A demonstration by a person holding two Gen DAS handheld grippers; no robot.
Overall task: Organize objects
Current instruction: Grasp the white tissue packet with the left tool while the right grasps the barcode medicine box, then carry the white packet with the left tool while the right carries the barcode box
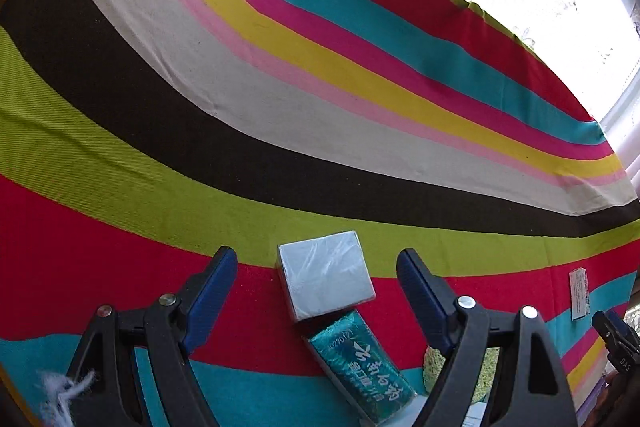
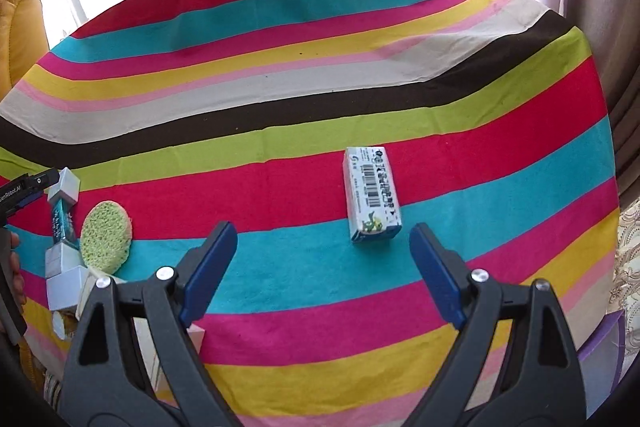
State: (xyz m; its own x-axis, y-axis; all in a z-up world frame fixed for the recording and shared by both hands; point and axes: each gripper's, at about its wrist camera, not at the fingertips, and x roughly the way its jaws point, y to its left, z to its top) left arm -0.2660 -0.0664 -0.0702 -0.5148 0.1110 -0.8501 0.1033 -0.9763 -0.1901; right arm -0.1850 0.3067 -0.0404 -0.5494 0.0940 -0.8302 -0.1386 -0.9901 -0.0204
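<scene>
Tabletop [image 2: 320, 99] cloth in bright stripes fills both views, a window glaring at its far edge. At the left, seen from the right wrist view, objects lie gathered in a near-to-far line: pale boxes [image 2: 64, 279] nearest, a round green sponge [image 2: 106, 237] just beside them, a teal packet [image 2: 60, 223], and a silver box [image 2: 68, 187] at the far end. Well apart to the right, a white barcoded carton [image 2: 372, 193] lies alone on the red and blue stripes.

Left hand-held gripper [image 1: 316, 291] hangs over the silver box [image 1: 326, 275], which touches the far end of the teal packet [image 1: 362, 363]. Its jaws stand wide and released, one either side of the box without contact, tilted down toward the cloth. Right hand-held gripper [image 2: 322, 267] is likewise spread and empty, angled down, with the carton just beyond its right finger [image 2: 434, 267] and off its centreline.

Risks, as I judge them: closing the left jaws off-square could skid the slick wrapped box and knock the packet out of line. Reaching for the carton without shifting rightward could clip its near corner and spin it. Dragging either finger could ruck the loose cloth and disturb the sorted row.
</scene>
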